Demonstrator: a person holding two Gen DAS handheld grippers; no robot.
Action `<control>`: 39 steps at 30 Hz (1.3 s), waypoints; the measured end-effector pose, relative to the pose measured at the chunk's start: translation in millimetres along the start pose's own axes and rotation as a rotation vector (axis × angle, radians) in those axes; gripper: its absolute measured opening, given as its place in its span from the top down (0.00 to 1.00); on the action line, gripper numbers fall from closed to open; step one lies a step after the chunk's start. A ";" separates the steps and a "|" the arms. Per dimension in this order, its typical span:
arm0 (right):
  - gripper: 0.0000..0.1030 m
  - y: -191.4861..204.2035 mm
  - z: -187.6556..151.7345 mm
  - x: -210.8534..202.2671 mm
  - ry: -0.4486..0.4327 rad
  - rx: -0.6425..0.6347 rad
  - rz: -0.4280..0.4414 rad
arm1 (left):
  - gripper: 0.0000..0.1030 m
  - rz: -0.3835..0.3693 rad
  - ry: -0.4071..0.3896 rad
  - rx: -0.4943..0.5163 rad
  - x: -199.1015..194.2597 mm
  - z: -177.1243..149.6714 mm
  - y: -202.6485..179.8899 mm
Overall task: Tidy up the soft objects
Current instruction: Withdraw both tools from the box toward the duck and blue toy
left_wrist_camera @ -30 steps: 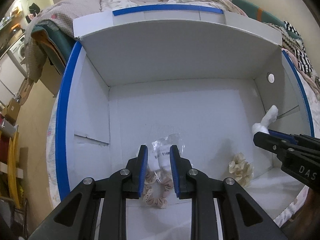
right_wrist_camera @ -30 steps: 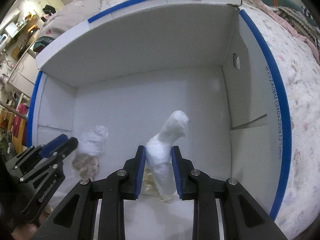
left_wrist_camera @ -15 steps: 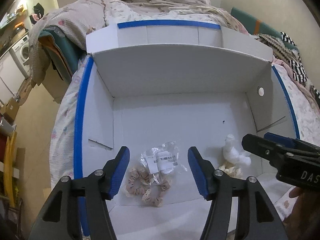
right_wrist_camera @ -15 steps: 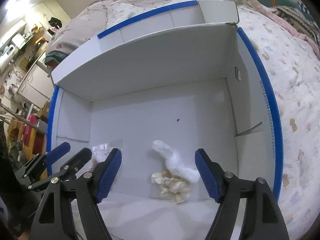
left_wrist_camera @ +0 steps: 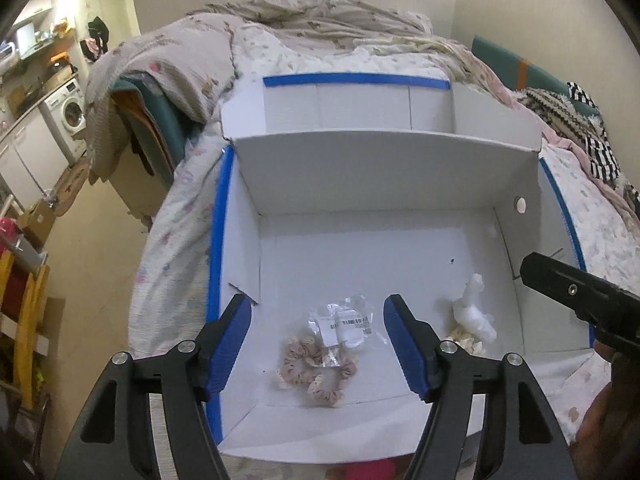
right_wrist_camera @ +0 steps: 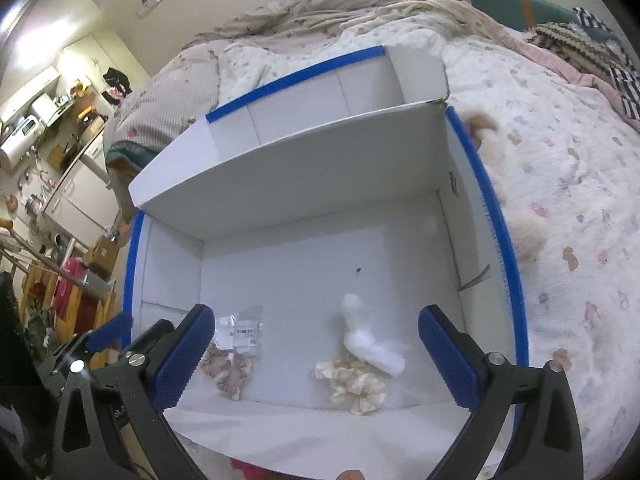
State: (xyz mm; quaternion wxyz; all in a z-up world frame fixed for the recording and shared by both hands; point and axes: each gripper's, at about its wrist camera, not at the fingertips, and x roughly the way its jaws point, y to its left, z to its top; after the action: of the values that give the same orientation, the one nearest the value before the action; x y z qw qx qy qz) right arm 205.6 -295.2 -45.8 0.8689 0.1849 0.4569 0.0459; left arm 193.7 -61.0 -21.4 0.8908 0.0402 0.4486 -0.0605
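Note:
A white cardboard box (left_wrist_camera: 360, 184) with blue-taped edges lies open on a bed; it also shows in the right wrist view (right_wrist_camera: 304, 168). On its floor lies a clear bag of pink scrunchies (left_wrist_camera: 320, 360), also in the right wrist view (right_wrist_camera: 232, 360). To its right lie a white bagged item (left_wrist_camera: 472, 312) and a cream scrunchie (right_wrist_camera: 356, 380). My left gripper (left_wrist_camera: 318, 344) is open above the pink scrunchies. My right gripper (right_wrist_camera: 316, 360) is open above the cream scrunchie and the white item (right_wrist_camera: 368, 344).
The bed has a floral sheet (right_wrist_camera: 560, 200) and a rumpled quilt (left_wrist_camera: 320, 24). Striped and knitted fabrics (left_wrist_camera: 580, 128) lie at the far right. A washing machine (left_wrist_camera: 68, 116) and shelves stand at the left across the floor.
Both grippers opened, dropping the bagged scrunchies and the white item on the box floor, then drew back up and away from the box.

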 end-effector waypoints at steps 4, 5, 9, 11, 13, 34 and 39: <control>0.00 -4.1 -5.7 -10.3 -0.034 0.014 -0.018 | 0.32 -0.012 -0.010 -0.022 -12.5 -5.2 6.4; 0.00 -5.7 -7.1 -13.3 -0.038 0.022 -0.013 | 0.32 -0.021 -0.010 -0.029 -15.7 -6.3 7.4; 0.00 -6.7 -13.8 -26.9 -0.054 0.021 -0.013 | 0.32 -0.030 -0.009 -0.051 -24.5 -13.8 15.2; 0.00 -5.6 -17.6 -34.6 -0.068 0.009 -0.013 | 0.32 -0.023 -0.006 -0.065 -29.9 -19.8 19.4; 0.00 -3.8 -22.3 -42.0 -0.083 0.001 -0.004 | 0.32 -0.018 0.007 -0.080 -33.8 -27.3 23.1; 0.00 -20.9 -107.0 -55.4 0.047 0.020 -0.012 | 0.32 -0.035 0.188 -0.174 -37.0 -106.0 25.9; 0.00 -23.1 -116.0 -40.0 0.113 0.039 -0.018 | 0.32 -0.016 0.207 -0.174 -27.6 -111.0 31.1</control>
State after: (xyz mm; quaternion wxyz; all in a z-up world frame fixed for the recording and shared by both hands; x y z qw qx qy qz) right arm 86.3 -294.2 -82.8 0.8382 0.1950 0.5078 0.0397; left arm 93.7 -14.2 -64.7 0.8394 -0.0347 0.5419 -0.0239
